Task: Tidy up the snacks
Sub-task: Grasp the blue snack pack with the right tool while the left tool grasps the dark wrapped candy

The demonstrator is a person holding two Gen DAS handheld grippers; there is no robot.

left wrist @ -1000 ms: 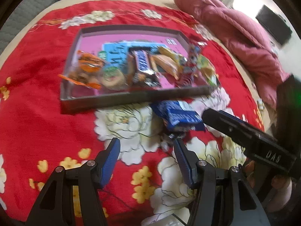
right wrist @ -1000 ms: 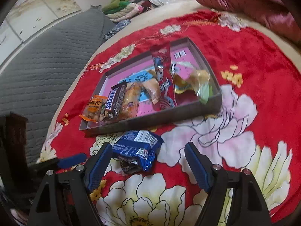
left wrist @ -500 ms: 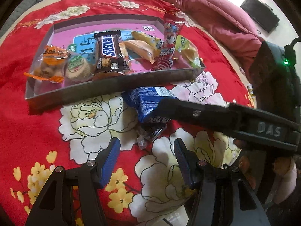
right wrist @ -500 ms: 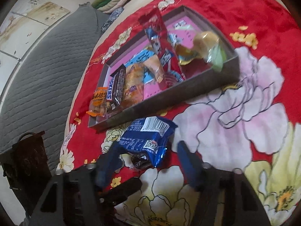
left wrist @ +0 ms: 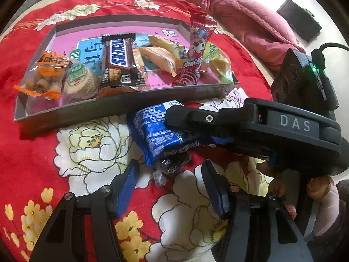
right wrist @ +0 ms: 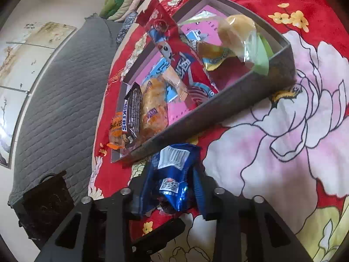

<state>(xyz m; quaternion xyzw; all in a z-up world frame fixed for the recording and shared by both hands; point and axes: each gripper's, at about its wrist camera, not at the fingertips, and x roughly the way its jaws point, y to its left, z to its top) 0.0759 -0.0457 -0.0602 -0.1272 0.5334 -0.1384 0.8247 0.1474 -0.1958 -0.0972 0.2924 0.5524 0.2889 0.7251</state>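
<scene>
A blue snack packet (left wrist: pixel 157 133) lies on the red floral blanket just in front of a shallow grey box (left wrist: pixel 109 107) with a pink floor. My right gripper (right wrist: pixel 172 174) straddles the blue packet (right wrist: pixel 172 159); its jaws are closing and the pads crumple the wrapper between them. In the left wrist view one of its fingers (left wrist: pixel 196 118) lies across the packet. My left gripper (left wrist: pixel 169 166) is open and holds nothing, with a small dark wrapped candy (left wrist: pixel 172 163) on the blanket at its tips. The box (right wrist: pixel 218 109) holds a Snickers bar (left wrist: pixel 117 59) and several other snacks.
A pink quilt (left wrist: pixel 240 21) is bunched beyond the box on the right. A grey quilted mat (right wrist: pixel 54 87) runs beside the blanket, with a dark box (right wrist: pixel 48 200) on it. A person's hand (left wrist: pixel 316 192) grips the right tool's handle.
The right gripper sank onto the blue packet and its jaws narrowed from wide apart to pinching the wrapper. The left gripper dropped closer to the packet, jaws unchanged.
</scene>
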